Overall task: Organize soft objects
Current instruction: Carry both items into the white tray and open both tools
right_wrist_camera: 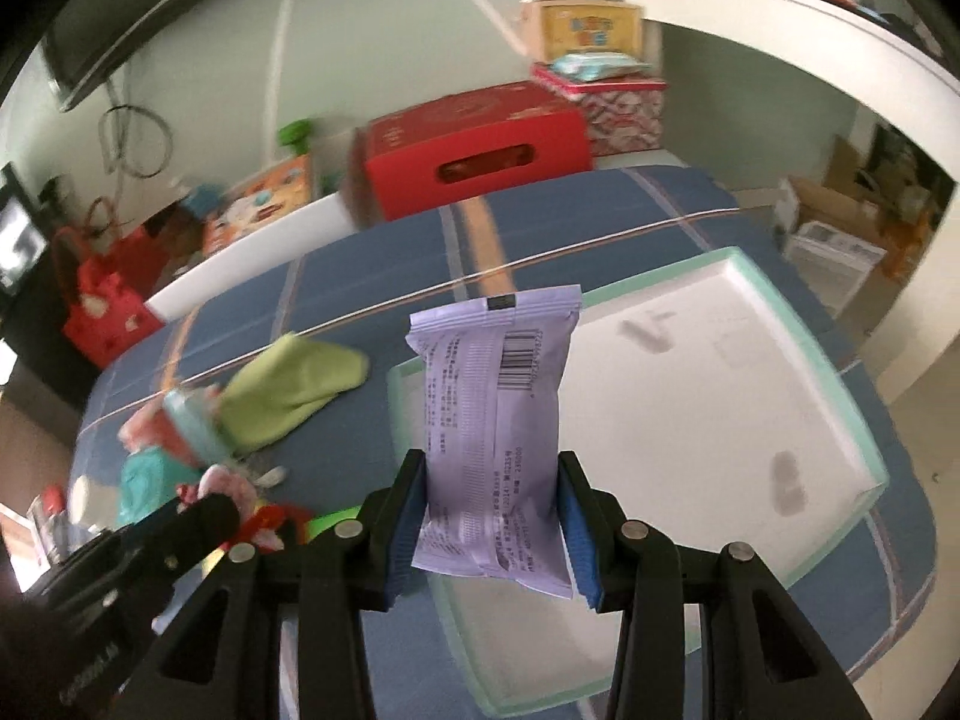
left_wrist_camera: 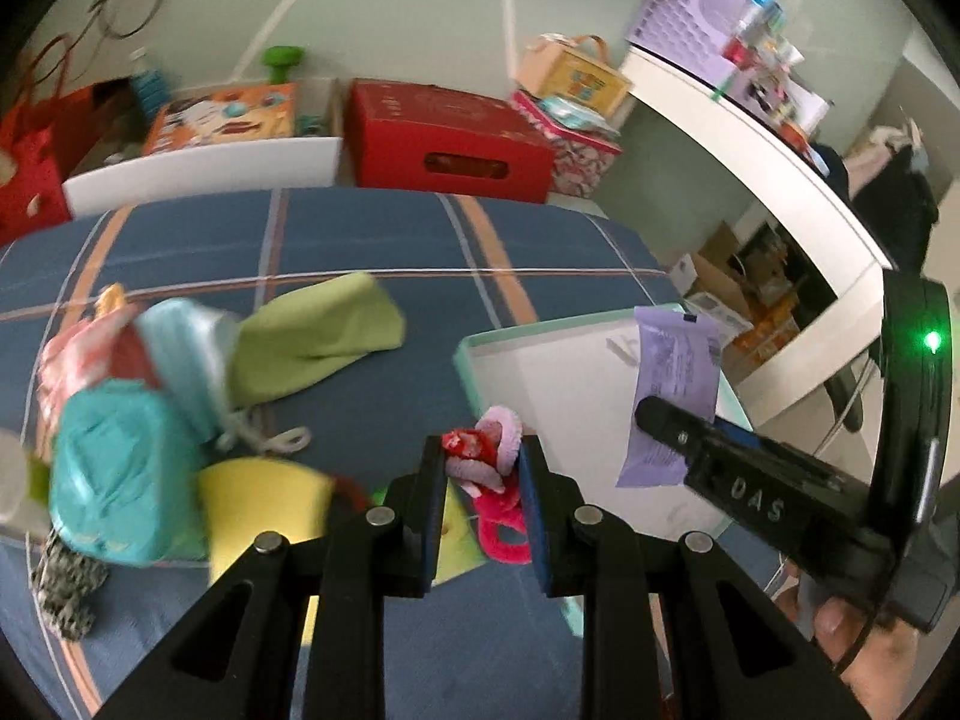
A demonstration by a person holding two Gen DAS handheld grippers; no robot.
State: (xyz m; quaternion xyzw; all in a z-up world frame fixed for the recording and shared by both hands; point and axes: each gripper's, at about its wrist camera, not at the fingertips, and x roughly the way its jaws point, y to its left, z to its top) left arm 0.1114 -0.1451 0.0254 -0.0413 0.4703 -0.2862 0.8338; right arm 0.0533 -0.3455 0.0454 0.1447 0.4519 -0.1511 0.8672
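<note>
1. The left tool [left_wrist_camera: 483,474] is closed narrowly on a small bundle of pink and red hair ties [left_wrist_camera: 487,457]; the bundle is pinched between the blue pads and held above the bed [left_wrist_camera: 336,228], just left of the tray's near corner.
2. The right tool [right_wrist_camera: 491,516] is clamped on a lilac packet [right_wrist_camera: 495,438]; the packet stands upright between the pads, over the left edge of the tray [right_wrist_camera: 840,372].
3. The tray is white with a pale green rim and lies on the blue checked bed cover; only faint grey marks are seen inside it.
4. Left of the tray, on the bed, a green cloth [left_wrist_camera: 318,330] is spread; further left of it a heap of soft things is seen, among them a teal pouch [left_wrist_camera: 120,474] and a pale blue pouch [left_wrist_camera: 186,354].
5. A yellow piece [left_wrist_camera: 258,492] lies on the bed, near the tray's left side and beneath the left tool.
6. Beyond the tray, past the far edge of the bed, a red box [left_wrist_camera: 444,138] is set.
7. The pictures are blurred at the heap; its smaller items cannot be told apart.
</note>
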